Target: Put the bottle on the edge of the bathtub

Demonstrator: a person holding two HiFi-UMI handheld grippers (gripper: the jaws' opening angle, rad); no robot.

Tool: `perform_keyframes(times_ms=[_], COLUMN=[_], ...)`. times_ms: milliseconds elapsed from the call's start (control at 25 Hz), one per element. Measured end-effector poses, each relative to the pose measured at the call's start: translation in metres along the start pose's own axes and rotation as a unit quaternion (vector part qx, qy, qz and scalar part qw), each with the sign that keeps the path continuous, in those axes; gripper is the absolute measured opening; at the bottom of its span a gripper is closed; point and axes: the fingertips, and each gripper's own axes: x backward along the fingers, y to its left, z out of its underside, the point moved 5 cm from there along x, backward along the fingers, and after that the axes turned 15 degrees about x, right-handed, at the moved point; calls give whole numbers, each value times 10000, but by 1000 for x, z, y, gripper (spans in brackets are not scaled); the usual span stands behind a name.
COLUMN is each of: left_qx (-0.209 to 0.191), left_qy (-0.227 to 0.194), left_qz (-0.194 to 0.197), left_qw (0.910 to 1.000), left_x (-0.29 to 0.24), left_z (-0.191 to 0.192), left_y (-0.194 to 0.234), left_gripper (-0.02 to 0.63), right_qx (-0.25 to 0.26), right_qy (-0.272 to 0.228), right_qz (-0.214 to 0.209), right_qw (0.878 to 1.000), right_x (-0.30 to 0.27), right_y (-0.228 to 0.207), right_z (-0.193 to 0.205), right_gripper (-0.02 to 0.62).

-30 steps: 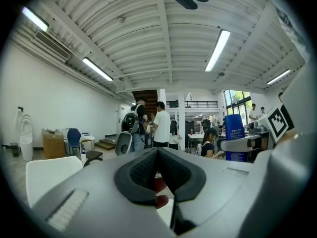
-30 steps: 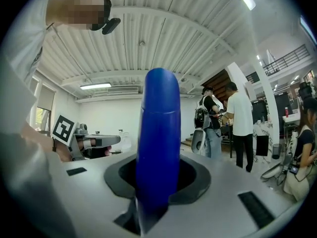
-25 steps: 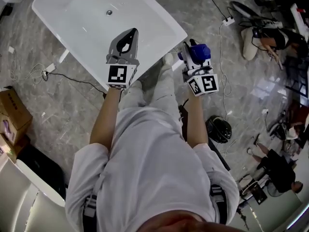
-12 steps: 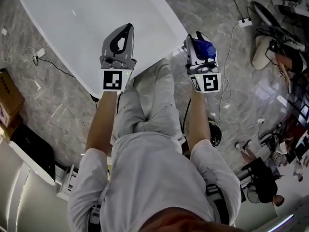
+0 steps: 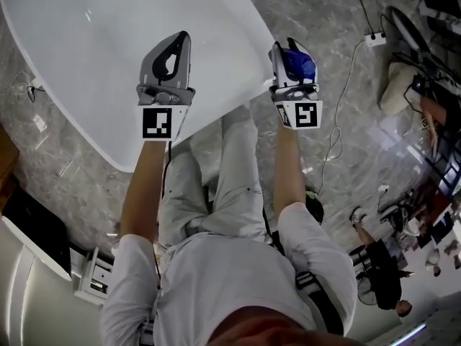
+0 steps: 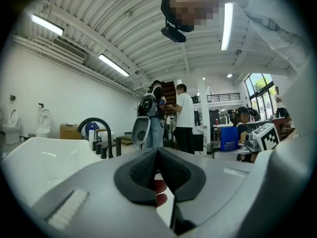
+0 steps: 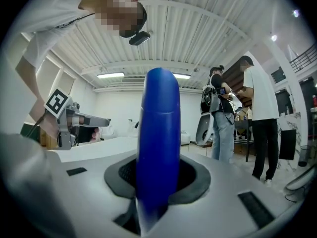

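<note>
A blue bottle point(image 7: 157, 148) stands upright between the jaws of my right gripper point(image 7: 156, 182), which is shut on it. In the head view the right gripper point(image 5: 290, 58) holds the blue bottle point(image 5: 297, 65) just past the near right rim of the white bathtub point(image 5: 86, 56). My left gripper point(image 5: 169, 52) hangs over the tub's near end, jaws shut with nothing in them. From the left gripper view the left gripper point(image 6: 158, 155) has its pads meeting, and the tub's white rim point(image 6: 34, 157) lies at the left with a black faucet point(image 6: 96, 133) behind.
Grey marble floor surrounds the tub. A white power strip and cable point(image 5: 373, 40) lie on the floor to the right. Several people point(image 6: 171, 115) stand in the room beyond the tub. A cardboard box point(image 6: 69, 131) sits far behind.
Both grippers have moved forward toward the tub, and the person has stepped closer. The bottle stays in the right gripper, now level with the tub's right rim.
</note>
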Motion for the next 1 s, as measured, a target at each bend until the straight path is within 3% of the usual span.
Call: perform_keyframes(times_ms=[280, 600, 1000], left_qx=[70, 78, 46], left_qy=[-73, -8, 106], left_qz=[-128, 57, 34], left_qw=[9999, 10000, 9999], left_x=[-11, -17, -14], left_z=[23, 23, 29], left_y=[12, 0, -7], left_gripper=[0, 0, 0], right_qx=[57, 324, 167], right_qy=[184, 306, 144], right_qz=[-42, -144, -149], right_qw=[9998, 9989, 9996], right_x=[0, 2, 4], right_y=[4, 24, 23], right_z=[43, 61, 66], right_gripper=[112, 115, 132])
